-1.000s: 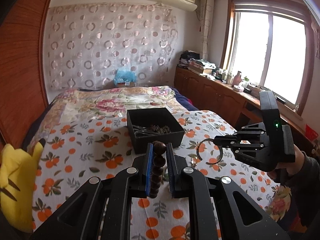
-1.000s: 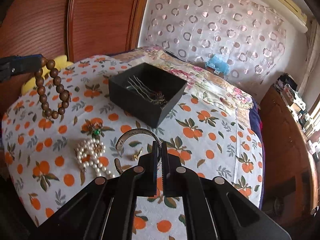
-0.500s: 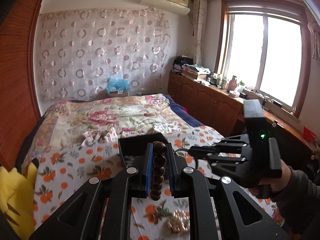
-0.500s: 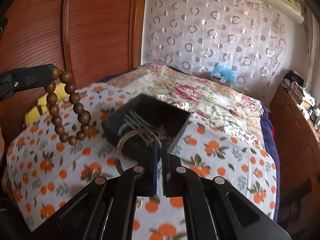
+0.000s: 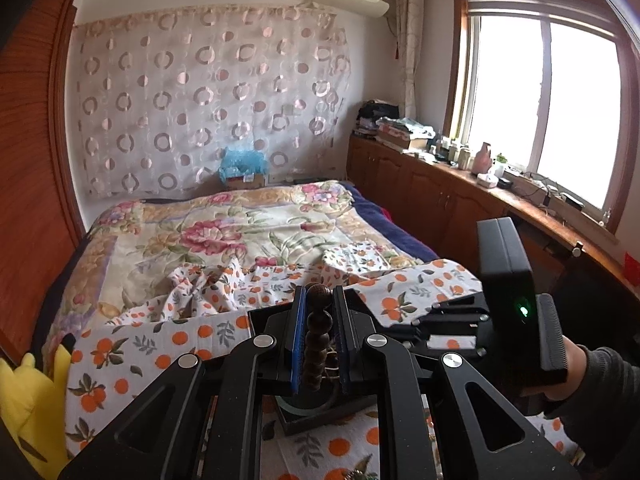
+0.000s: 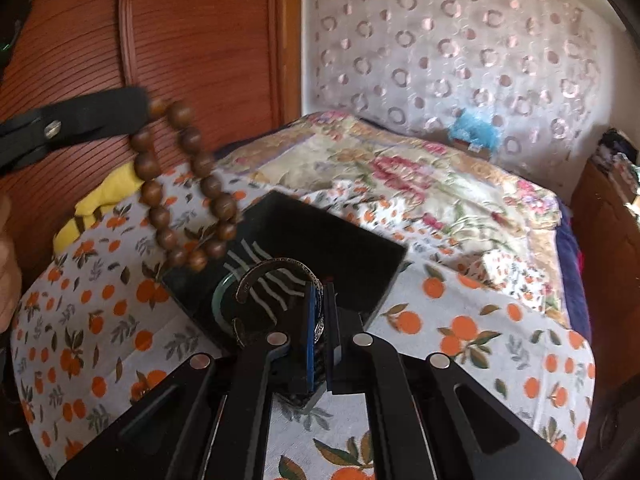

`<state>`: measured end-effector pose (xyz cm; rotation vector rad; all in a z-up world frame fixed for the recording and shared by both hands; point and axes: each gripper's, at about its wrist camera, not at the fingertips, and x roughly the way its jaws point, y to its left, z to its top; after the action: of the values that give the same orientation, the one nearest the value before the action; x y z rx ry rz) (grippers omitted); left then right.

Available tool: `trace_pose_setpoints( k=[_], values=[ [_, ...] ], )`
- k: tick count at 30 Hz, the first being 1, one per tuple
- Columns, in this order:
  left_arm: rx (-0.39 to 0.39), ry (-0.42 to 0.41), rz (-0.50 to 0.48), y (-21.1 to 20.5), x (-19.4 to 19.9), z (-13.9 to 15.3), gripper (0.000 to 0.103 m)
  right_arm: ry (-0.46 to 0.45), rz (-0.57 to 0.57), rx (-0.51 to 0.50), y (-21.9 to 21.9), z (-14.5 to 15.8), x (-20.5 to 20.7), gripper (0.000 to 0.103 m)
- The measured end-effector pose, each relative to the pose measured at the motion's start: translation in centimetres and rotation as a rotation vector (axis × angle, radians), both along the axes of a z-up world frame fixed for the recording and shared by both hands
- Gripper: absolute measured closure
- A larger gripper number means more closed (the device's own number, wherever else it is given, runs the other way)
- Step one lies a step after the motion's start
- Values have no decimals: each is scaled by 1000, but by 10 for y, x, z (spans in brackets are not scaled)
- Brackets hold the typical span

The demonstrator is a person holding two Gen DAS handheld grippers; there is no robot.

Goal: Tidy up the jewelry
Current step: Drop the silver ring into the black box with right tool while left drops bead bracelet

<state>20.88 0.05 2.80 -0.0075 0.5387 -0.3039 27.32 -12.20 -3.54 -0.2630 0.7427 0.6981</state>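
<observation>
My left gripper [image 5: 319, 300] is shut on a brown wooden bead bracelet [image 5: 317, 340]; in the right wrist view the bracelet [image 6: 184, 184] hangs over the near left corner of the black jewelry box [image 6: 352, 248]. My right gripper [image 6: 320, 292] is shut on a silver open bangle [image 6: 276, 270] and holds it over the box. Inside the box lie silver wavy hairpins [image 6: 272, 280] and a green bangle [image 6: 219, 292]. In the left wrist view the box [image 5: 316, 420] is mostly hidden under my fingers, and the right gripper's body [image 5: 508, 300] is at the right.
The box sits on an orange-print cloth [image 6: 460, 328] spread over a bed with a floral quilt [image 5: 240, 232]. A yellow plush toy [image 5: 28, 400] lies at the left edge by the wooden headboard [image 6: 180, 40]. Wooden cabinets [image 5: 420, 184] run under the window.
Both grippers have moved forward, closer over the black box, each still holding its bracelet. The pearl pieces on the cloth have dropped out of view.
</observation>
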Motion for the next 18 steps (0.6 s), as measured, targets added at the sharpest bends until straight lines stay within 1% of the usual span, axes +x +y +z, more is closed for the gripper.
trace_pose_setpoints(
  k=[3, 6, 14, 18],
  values=[
    [7, 17, 2, 0, 11, -8, 91, 20, 37, -25, 4, -8, -1, 97],
    [12, 30, 4, 0, 20, -15, 91, 40, 59, -31, 5, -11, 1, 94],
    [32, 59, 8, -4, 43, -23, 91, 26, 32, 30, -13, 1, -3, 94],
    [59, 92, 35, -5, 57, -32, 90, 18, 5, 41, -24, 4, -10, 94]
  ],
)
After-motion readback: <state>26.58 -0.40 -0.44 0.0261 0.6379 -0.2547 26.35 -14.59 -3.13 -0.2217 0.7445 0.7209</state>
